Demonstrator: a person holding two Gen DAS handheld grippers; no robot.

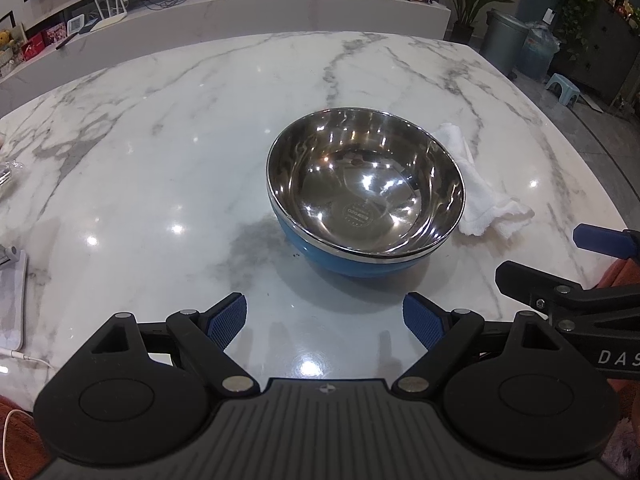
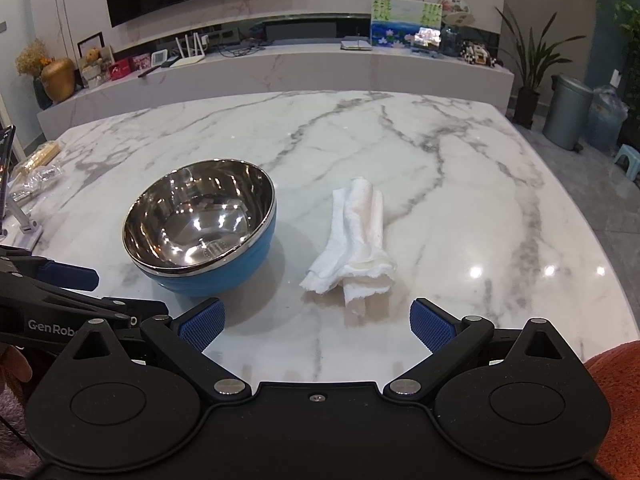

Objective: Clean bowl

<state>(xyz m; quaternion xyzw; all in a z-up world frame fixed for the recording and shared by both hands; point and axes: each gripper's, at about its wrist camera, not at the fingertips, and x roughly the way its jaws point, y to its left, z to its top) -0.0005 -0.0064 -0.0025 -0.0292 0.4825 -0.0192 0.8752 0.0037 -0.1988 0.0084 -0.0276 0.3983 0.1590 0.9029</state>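
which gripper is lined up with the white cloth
The right gripper: the white cloth lies straight ahead between its open fingers. The left gripper faces the bowl.

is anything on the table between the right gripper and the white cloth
Nothing visible. Only bare marble table lies between the open right gripper and the white cloth; the bowl sits off to its left.

Blue bowl point(image 2: 224, 276), white cloth point(image 2: 356, 236)
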